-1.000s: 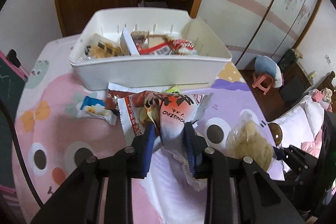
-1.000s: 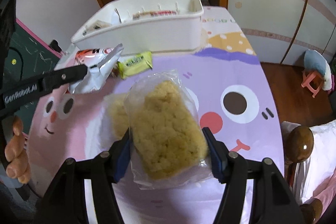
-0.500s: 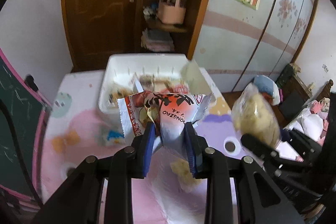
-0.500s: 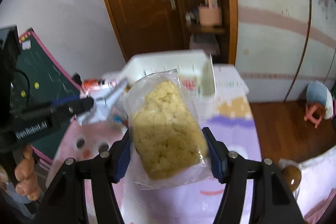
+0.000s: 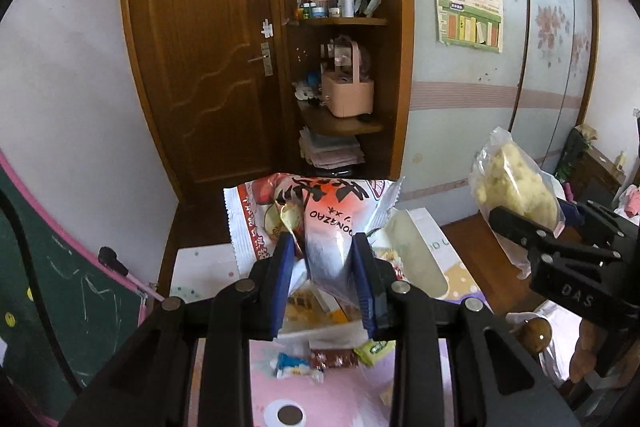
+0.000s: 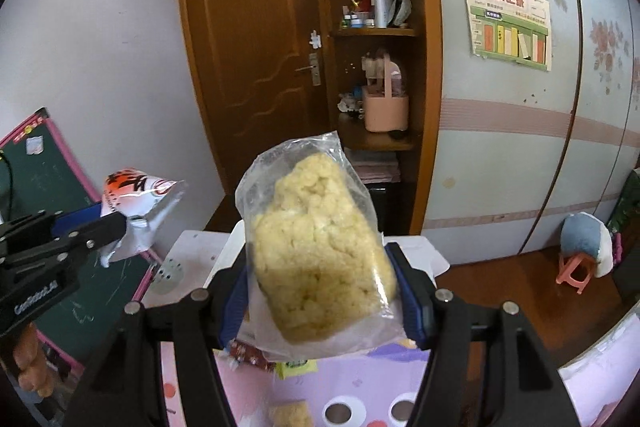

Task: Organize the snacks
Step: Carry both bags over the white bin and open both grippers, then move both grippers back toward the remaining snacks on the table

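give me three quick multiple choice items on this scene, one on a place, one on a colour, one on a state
1. Where is the pink basket?
A. on the table
B. on a shelf beside the door
C. on the floor

2. What colour are the pads of the left gripper?
A. blue
B. red
C. white

3. What is the state of the right gripper?
A. open, nothing in it
B. shut on nothing
C. shut on the clear bag

Key:
1 B, it stands in the wooden shelf nook right of the door.
2 A, blue pads squeeze the snack packet.
3 C, both pads press the bag's sides, and it hangs clear of the table.
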A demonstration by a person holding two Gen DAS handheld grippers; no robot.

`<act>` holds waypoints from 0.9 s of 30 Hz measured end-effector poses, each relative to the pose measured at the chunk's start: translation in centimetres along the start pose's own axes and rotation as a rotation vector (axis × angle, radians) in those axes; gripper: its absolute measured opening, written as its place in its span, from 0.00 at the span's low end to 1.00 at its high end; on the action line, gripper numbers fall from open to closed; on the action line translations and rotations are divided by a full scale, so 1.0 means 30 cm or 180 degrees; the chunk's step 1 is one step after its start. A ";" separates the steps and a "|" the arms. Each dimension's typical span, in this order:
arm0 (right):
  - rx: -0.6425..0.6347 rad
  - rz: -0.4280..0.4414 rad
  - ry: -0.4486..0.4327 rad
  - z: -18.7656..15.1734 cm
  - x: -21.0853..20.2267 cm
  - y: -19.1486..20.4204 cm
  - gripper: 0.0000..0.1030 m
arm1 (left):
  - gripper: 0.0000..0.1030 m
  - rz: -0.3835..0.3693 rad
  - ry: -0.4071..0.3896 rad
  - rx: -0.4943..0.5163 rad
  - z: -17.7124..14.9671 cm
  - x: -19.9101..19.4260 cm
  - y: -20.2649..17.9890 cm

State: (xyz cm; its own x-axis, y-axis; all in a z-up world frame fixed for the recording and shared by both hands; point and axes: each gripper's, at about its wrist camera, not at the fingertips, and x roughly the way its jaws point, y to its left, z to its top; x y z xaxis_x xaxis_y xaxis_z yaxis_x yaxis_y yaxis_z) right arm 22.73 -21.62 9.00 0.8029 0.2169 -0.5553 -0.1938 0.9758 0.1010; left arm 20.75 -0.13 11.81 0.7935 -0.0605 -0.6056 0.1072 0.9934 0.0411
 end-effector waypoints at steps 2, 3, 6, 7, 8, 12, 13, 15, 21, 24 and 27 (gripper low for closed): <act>0.0032 -0.0025 0.0061 0.024 0.040 -0.002 0.61 | 0.27 -0.0022 0.0024 -0.0014 0.032 0.051 0.003; 0.0059 -0.0026 0.0103 0.035 0.076 -0.005 0.61 | 0.27 -0.0043 0.0044 -0.0029 0.043 0.076 0.006; 0.0128 -0.0056 0.0224 0.039 0.175 -0.007 0.61 | 0.27 -0.0100 0.0133 -0.0079 0.053 0.178 0.009; 0.0149 -0.0052 0.0277 0.036 0.213 -0.008 0.61 | 0.27 -0.0109 0.0149 -0.0088 0.051 0.208 0.010; 0.0157 -0.0059 0.0329 0.029 0.246 -0.003 0.61 | 0.27 -0.0115 0.0161 -0.0096 0.048 0.242 0.015; 0.0159 -0.0120 0.0519 -0.004 0.376 0.015 0.62 | 0.28 -0.0102 0.0294 -0.0184 0.023 0.391 0.043; 0.0154 -0.0119 0.0581 -0.014 0.413 0.019 0.62 | 0.29 -0.0101 0.0319 -0.0214 0.019 0.419 0.049; 0.0154 -0.0114 0.0706 -0.030 0.473 0.021 0.62 | 0.38 -0.0110 0.0384 -0.0275 0.002 0.485 0.065; 0.0262 -0.0118 0.0914 -0.072 0.550 0.016 0.69 | 0.81 0.0107 0.0443 -0.0302 -0.062 0.586 0.113; 0.0193 -0.0104 0.0957 -0.094 0.538 0.026 0.70 | 0.81 0.0071 0.0519 -0.0350 -0.099 0.588 0.141; 0.0102 -0.0126 0.1009 -0.120 0.517 0.036 0.70 | 0.81 0.0061 0.0543 -0.0377 -0.138 0.562 0.166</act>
State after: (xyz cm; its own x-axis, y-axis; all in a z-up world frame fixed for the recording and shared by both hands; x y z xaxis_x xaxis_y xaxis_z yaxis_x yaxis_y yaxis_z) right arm 32.95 -17.30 -2.47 0.5927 0.1646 -0.7884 -0.1440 0.9848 0.0974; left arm 32.19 4.19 -1.49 0.6807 -0.0340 -0.7317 0.0138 0.9993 -0.0336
